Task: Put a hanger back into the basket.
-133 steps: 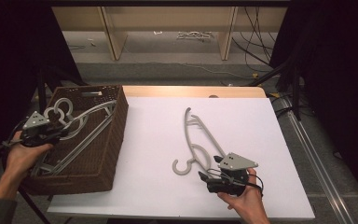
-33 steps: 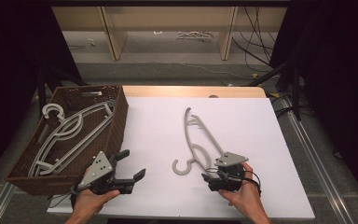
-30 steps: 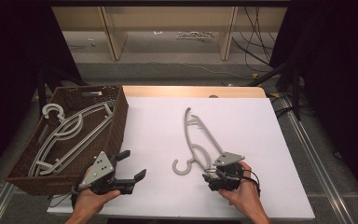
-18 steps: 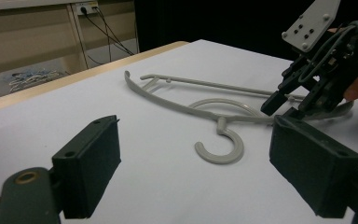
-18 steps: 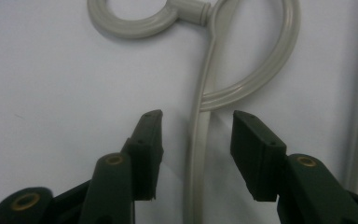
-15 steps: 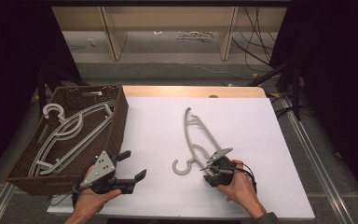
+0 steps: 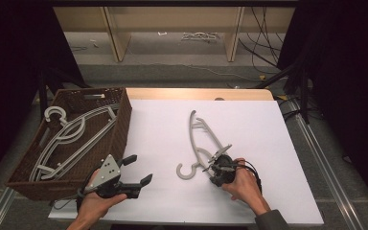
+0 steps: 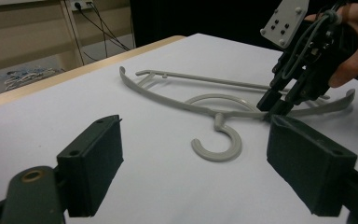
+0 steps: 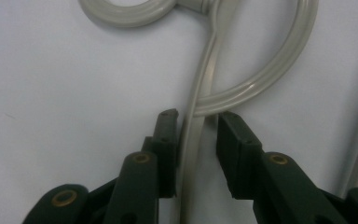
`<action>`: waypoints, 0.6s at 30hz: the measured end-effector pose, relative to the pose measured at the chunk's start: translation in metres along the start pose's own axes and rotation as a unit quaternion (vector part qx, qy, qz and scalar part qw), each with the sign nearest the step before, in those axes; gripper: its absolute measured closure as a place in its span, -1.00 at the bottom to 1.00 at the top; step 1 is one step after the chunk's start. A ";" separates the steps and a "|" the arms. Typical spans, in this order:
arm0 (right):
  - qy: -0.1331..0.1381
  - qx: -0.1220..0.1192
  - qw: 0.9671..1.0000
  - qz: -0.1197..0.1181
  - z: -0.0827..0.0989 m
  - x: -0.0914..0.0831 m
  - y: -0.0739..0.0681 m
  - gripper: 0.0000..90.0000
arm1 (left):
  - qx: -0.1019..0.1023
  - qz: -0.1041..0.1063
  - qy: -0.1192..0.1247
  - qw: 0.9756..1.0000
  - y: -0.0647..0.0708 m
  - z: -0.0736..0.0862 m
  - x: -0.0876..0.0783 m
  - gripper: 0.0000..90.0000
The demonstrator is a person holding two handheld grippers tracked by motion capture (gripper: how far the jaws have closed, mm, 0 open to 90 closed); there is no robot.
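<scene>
Hanger (image 7: pixel 202 143) lies flat on the white table (image 7: pixel 278 143), right of centre, hook (image 7: pixel 186 171) toward the person, one arm running away up the sheet. Grey plastic, same sort as the ones in the basket.

Right gripper (image 7: pixel 216 165) is down at the hanger just beside the hook neck, hand (image 7: pixel 244 184) behind it. Its jaws have just been closing. In the right gripper view the gripper (image 9: pixel 196 140) has a hanger bar (image 9: pixel 192 154) between the jaws: left pad looks against it, right pad has a sliver of gap, so not squeezed yet. Hanger rests on the table, not lifted. The left gripper view shows the same gripper (image 8: pixel 279 100) tips down on the bar, next to the curved loop, with the hook (image 8: pixel 216 144) lying in front.

Left gripper (image 7: pixel 136 170) sits near the front-left edge of the table, held in the left hand (image 7: pixel 96 203), just beside the basket corner. Jaws wide apart, nothing between them; in its own view the gripper (image 8: pixel 196 154) shows both pads apart over bare table, pointing at the hanger.

Basket (image 7: pixel 120 124), brown wicker, at the left edge of the table, with grey hangers (image 7: pixel 72 139) piled in it. Well apart from the hanger on the table.
</scene>
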State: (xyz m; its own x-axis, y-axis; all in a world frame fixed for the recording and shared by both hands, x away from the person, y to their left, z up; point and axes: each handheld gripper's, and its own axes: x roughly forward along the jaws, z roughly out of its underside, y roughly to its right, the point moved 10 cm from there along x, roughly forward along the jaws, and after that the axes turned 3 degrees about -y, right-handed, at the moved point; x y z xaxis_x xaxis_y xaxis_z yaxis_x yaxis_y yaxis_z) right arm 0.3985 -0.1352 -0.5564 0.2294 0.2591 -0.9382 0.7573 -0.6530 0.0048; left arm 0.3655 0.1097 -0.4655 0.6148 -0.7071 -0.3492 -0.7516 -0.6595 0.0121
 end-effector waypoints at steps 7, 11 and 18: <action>-0.005 -0.018 1.000 0.011 -0.001 -0.001 -0.002 0.74 | 0.006 -0.006 -0.008 1.000 -0.001 0.002 0.000 -0.56; -0.006 -0.033 0.999 0.012 -0.002 -0.002 -0.003 0.81 | 0.009 -0.008 -0.007 1.000 -0.002 0.002 -0.001 -0.55; -0.016 -0.092 0.995 0.018 0.000 -0.007 -0.012 0.82 | 0.025 -0.012 -0.025 0.999 -0.001 0.007 0.004 -0.54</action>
State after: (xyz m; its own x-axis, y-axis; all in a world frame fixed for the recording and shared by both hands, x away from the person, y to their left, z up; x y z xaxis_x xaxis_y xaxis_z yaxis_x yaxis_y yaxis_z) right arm 0.3872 -0.1293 -0.5499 0.2410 0.2122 -0.9471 0.8483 -0.5201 0.0993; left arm 0.3668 0.1092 -0.4732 0.6210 -0.6769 -0.3951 -0.7487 -0.6615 -0.0434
